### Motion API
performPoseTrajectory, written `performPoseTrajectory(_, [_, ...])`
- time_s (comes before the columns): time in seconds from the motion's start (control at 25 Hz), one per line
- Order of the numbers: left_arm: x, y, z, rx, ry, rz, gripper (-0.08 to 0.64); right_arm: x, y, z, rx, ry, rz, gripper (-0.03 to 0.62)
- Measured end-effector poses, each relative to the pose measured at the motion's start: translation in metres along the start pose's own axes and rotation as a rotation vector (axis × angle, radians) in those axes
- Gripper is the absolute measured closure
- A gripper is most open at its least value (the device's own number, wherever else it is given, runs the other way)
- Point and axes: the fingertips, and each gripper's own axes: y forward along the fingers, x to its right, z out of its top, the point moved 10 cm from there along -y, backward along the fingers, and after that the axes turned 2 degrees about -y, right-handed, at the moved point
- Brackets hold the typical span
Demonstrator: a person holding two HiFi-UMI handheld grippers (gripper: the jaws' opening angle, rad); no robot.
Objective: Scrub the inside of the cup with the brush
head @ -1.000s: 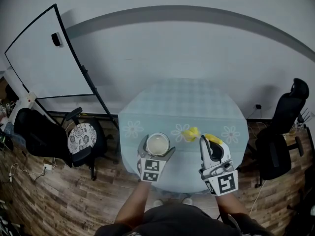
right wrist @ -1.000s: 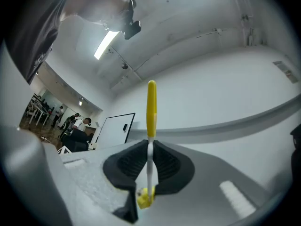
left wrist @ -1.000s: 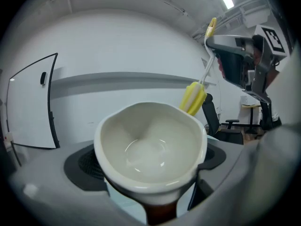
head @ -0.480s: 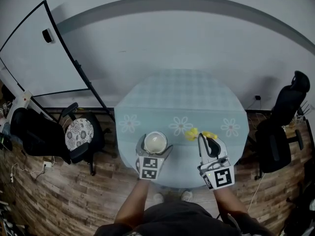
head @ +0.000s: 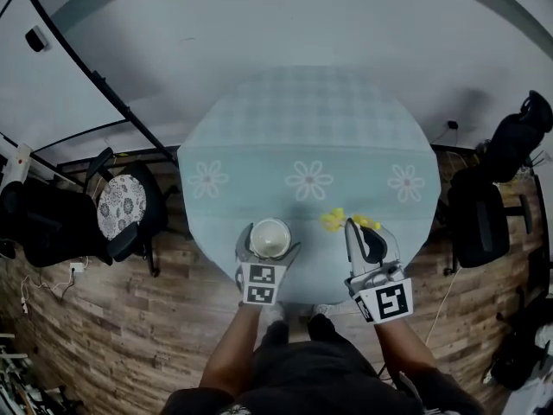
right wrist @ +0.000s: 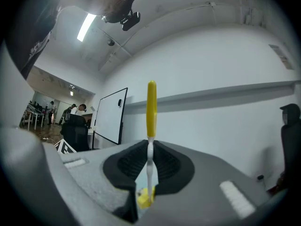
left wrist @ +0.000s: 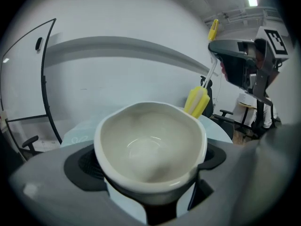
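White cup (head: 270, 237) gripped in left gripper (head: 269, 249) jaws | yellow sponge brush (head: 333, 220) pinched in right gripper (head: 367, 233) jaws | unchanged: sponge still beside cup, scrubbing not begun.

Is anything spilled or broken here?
Nothing stands out. The cup is whole and empty in the left tool, the right tool pinches the brush beside it, and nothing is spilled on the table.
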Motion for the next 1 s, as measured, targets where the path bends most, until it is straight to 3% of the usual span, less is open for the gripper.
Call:
performPoseTrajectory(0.24, [0.002,0.036,-0.043,-0.09,-0.02,-0.029,-0.008,0.005,0.01,-0.04,-0.062,0.033,0.001,0.554])
performPoseTrajectory(0.52, [0.014,0.059,-0.086,-0.192,0.027,-0.045,-0.008,0.013,0.005,-0.073,-0.103,0.065,-0.008,0.554])
performPoseTrajectory(1.0, [0.018,0.083,-0.123,-0.244,0.0,-0.048,-0.008,0.017,-0.003,-0.104,-0.137,0.11,-0.046,0.554])
